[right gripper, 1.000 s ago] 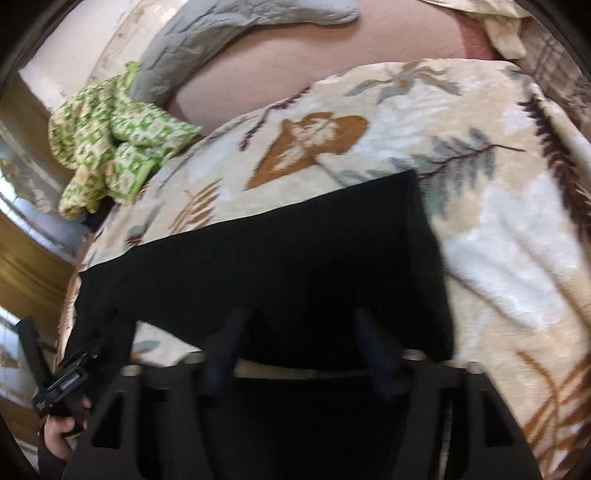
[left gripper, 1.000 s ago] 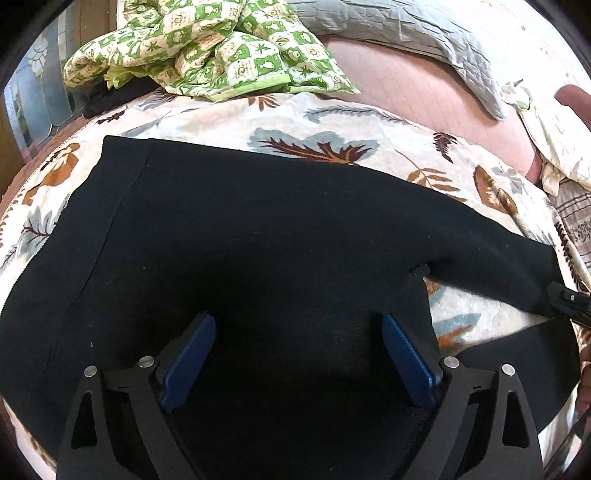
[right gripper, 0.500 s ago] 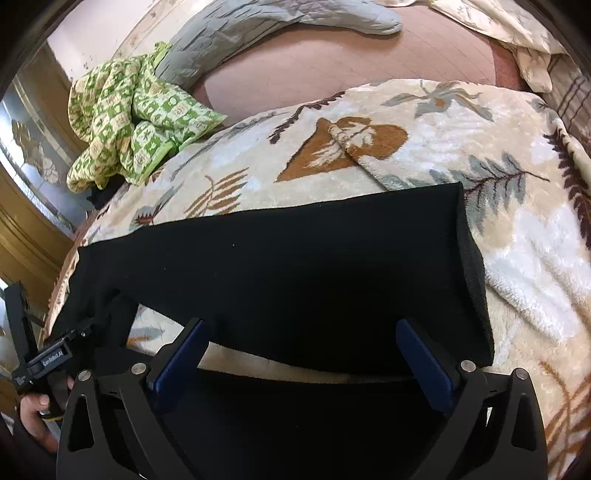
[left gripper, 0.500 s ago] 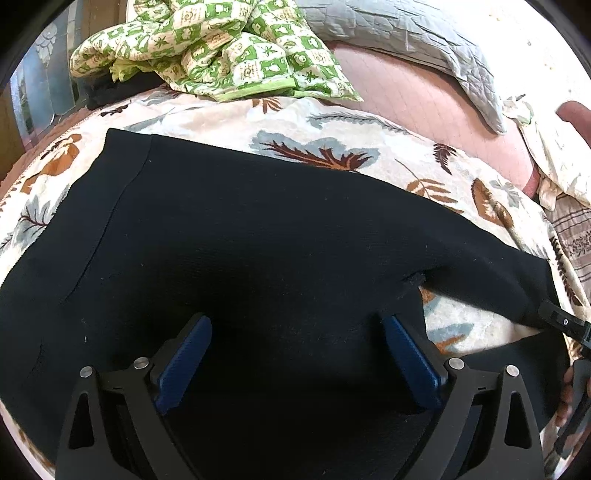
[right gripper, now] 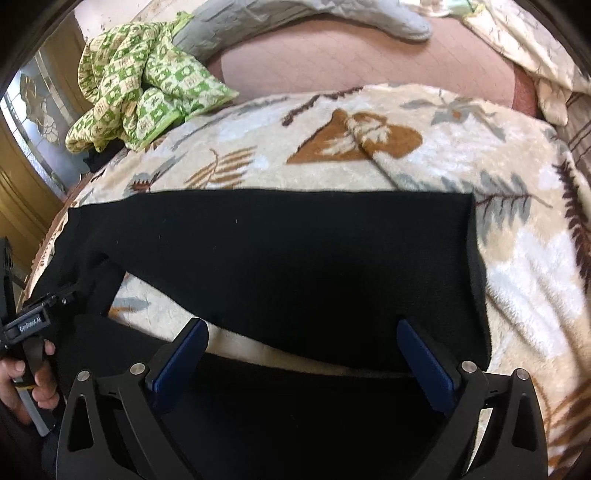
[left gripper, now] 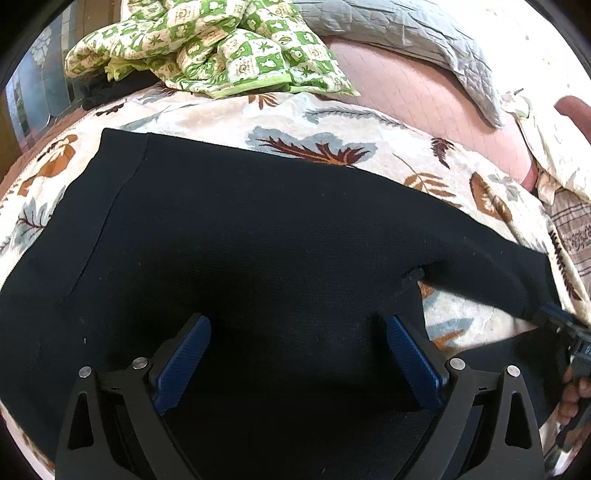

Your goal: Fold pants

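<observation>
Black pants (left gripper: pixel 258 243) lie spread flat on a leaf-patterned blanket (left gripper: pixel 325 125), waistband at the left, two legs parting toward the right. My left gripper (left gripper: pixel 297 332) is open and empty, low over the seat near the crotch. In the right wrist view the far leg (right gripper: pixel 295 258) lies across the blanket, its hem at the right. My right gripper (right gripper: pixel 303 339) is open and empty, over the gap between the far leg and the near leg (right gripper: pixel 295 406). The other gripper shows at each view's edge: the right one (left gripper: pixel 561 325), the left one (right gripper: pixel 33 321).
A green-and-white checked quilt (left gripper: pixel 207 44) is bunched at the back left. A grey quilted pillow (left gripper: pixel 406 33) and pink sheet (left gripper: pixel 413 92) lie behind the blanket. More bedding (left gripper: pixel 554 147) sits at the right. A wooden frame (right gripper: pixel 22 199) stands at the left.
Both grippers have drawn back and risen slightly, so more of the pants and blanket shows. The right view has turned sharp after blur. The pants have not moved.
</observation>
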